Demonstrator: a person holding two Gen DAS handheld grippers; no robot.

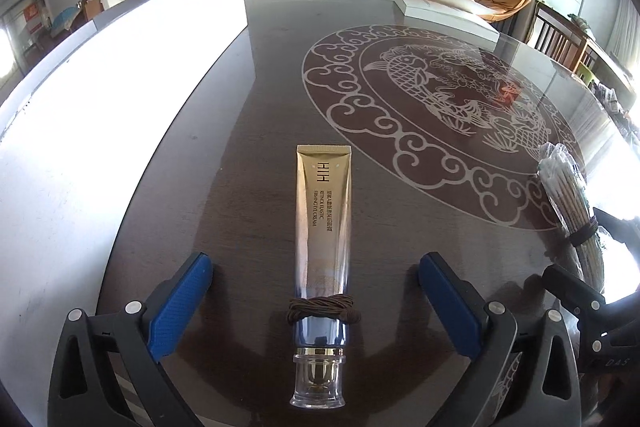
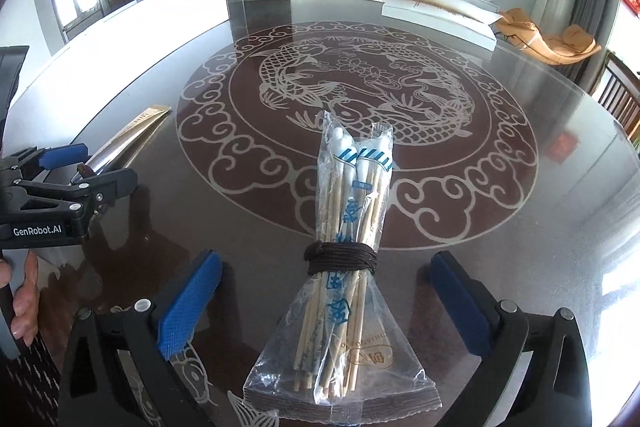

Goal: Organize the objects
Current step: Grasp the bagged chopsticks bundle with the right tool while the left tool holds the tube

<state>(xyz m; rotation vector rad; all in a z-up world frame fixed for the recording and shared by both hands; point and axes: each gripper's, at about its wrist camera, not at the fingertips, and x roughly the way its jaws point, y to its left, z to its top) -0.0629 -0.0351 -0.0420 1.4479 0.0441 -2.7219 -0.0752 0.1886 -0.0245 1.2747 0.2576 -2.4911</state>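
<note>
A gold and blue eye cream tube with a clear cap lies on the dark table, with a brown cord wound around its lower end. My left gripper is open, one finger on each side of the tube, not touching it. A bundle of wrapped chopsticks in clear plastic lies on the table, tied by a dark brown cord. My right gripper is open, its fingers on both sides of the bundle. The bundle also shows in the left wrist view, and the tube in the right wrist view.
The glass-topped table bears a carved fish pattern. A long white panel stands along the left edge. A white flat box lies at the far side. The left gripper shows left of the bundle.
</note>
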